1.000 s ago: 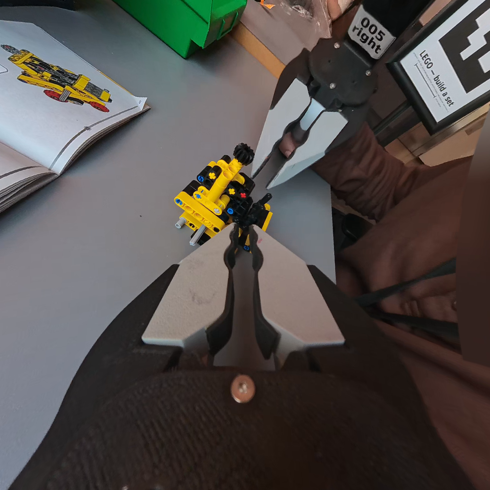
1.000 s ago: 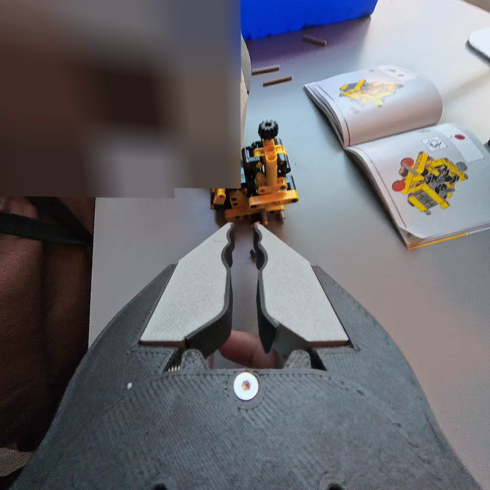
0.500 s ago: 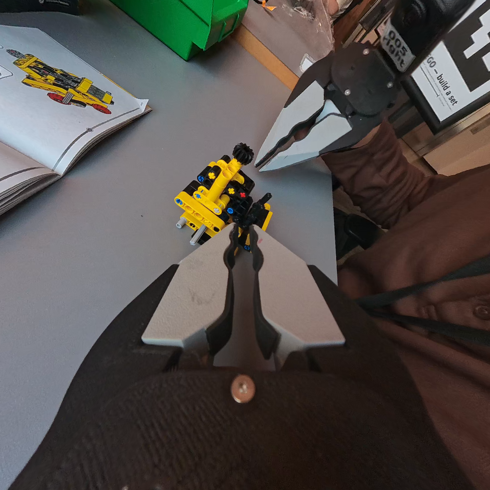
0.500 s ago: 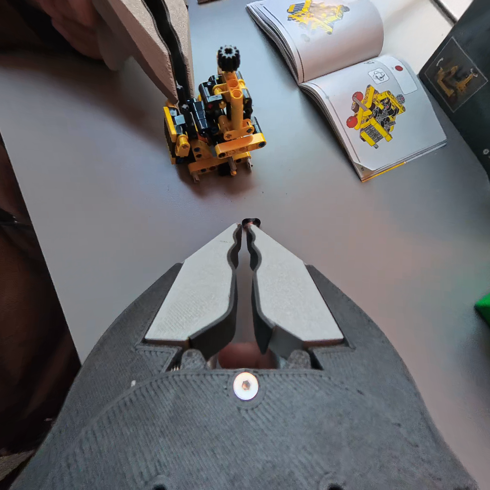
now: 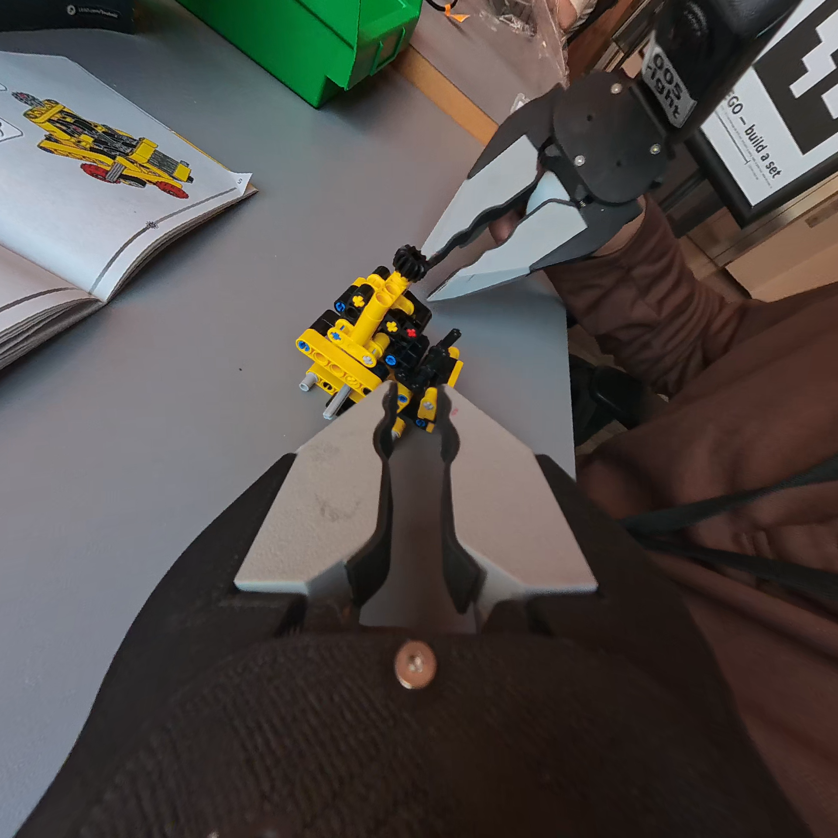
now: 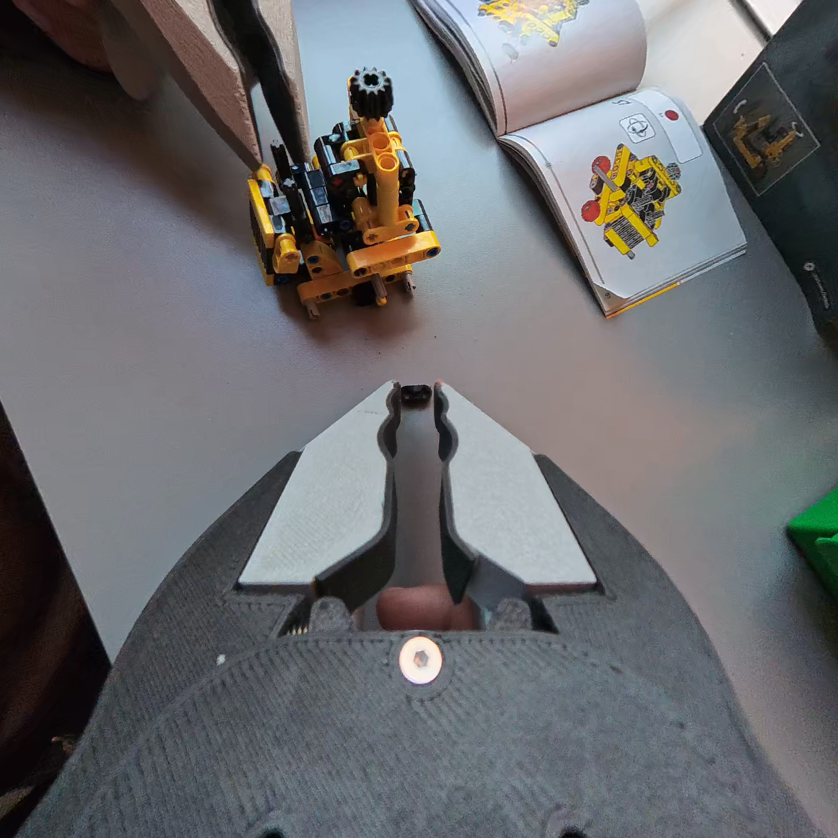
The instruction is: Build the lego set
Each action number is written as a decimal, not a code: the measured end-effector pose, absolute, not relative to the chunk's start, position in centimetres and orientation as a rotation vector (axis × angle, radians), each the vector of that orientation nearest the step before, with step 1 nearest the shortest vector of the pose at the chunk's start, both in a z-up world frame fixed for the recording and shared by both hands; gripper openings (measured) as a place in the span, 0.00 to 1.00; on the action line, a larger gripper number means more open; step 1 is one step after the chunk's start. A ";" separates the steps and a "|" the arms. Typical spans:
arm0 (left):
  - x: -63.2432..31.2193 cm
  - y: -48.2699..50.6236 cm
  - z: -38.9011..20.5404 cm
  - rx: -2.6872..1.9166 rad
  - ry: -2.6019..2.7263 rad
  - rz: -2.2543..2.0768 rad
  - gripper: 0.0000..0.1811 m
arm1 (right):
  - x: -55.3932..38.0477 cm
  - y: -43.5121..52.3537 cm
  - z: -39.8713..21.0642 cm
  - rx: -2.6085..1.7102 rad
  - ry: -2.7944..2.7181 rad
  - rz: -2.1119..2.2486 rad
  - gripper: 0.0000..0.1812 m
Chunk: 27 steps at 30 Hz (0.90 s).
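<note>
A yellow and black lego model (image 5: 362, 335) stands on the grey table (image 5: 136, 453), with a black gear (image 5: 408, 264) on top of its yellow column. My left gripper (image 5: 415, 397) is shut on the model's black and yellow rear end. In the right wrist view the model (image 6: 358, 213) sits ahead, and the left gripper's fingers (image 6: 217, 77) reach its left side. My right gripper (image 6: 416, 390) is shut on a small black piece (image 6: 416, 393), held above the table short of the model. In the left wrist view the right gripper (image 5: 428, 279) has its tips next to the gear.
An open instruction booklet (image 5: 90, 181) lies left of the model and also shows in the right wrist view (image 6: 635, 190). A green box (image 5: 308, 41) stands behind. A dark box (image 6: 780, 158) and a framed sign (image 5: 793, 113) are nearby. The table edge (image 5: 569, 408) and a brown sleeve (image 5: 657, 294) are on the right.
The right gripper closed on the small black piece beside the model, pulled back and tilted, so the model now sits farther ahead of it. The left gripper kept its hold.
</note>
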State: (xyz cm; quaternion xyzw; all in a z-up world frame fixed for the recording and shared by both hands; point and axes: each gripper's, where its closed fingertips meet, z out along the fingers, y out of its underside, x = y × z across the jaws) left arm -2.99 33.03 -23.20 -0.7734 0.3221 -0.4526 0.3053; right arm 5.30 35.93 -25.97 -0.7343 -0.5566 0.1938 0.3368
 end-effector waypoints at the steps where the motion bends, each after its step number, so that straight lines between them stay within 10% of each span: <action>1: -3.0 33.0 -23.2 -2.046 0.851 -1.198 0.09 | 5.3 35.9 -25.6 -1.907 -1.424 0.517 0.06; 27: -1.4 30.3 -22.9 -2.017 1.000 -1.316 0.11 | -0.3 33.9 -22.1 -1.952 -1.212 1.272 0.09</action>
